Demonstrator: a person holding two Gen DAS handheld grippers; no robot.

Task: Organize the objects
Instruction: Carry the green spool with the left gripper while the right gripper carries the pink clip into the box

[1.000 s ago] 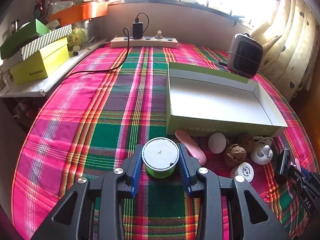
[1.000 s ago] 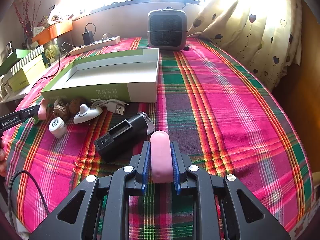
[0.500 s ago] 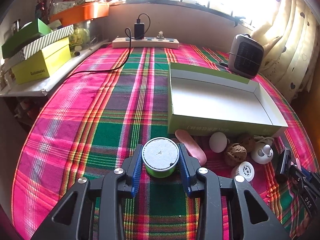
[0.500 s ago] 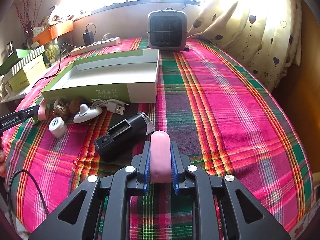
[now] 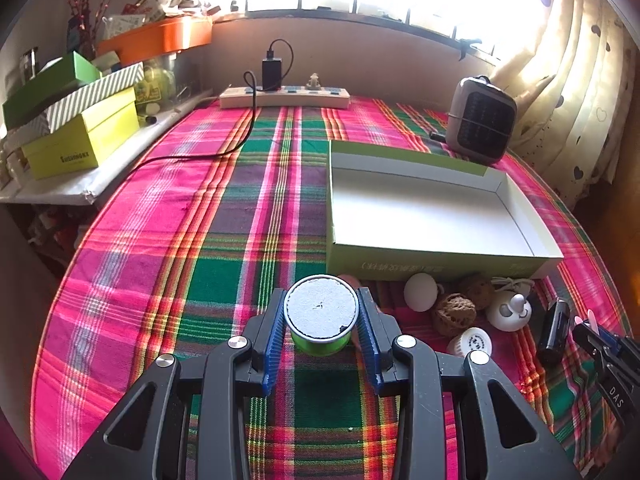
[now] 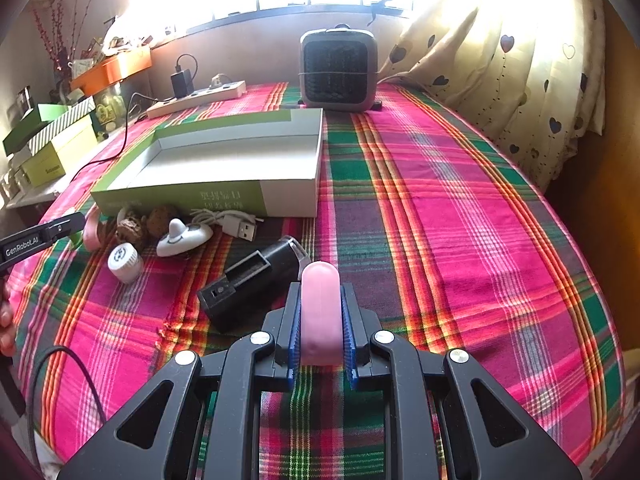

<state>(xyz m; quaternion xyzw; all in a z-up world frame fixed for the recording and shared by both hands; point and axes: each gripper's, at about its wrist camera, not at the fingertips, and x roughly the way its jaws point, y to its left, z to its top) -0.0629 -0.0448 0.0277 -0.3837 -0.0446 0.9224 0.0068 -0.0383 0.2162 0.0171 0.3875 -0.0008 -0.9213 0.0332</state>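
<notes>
Two low wrist views across the table, sharing the green box [image 5: 436, 216] [image 6: 224, 160].

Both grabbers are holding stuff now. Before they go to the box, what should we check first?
1. Left hand-held gripper squeezing the green can on both sides: ok.
2. Right hand-held gripper squeezing the pink stick: ok.
3. Box open, with room inside: ok.
4. Egg, walnut and cable lie right in front of the box wall, so lift above them: not ok at table height.
5. Black case beside the right gripper: touching or apart, cannot tell.
</notes>
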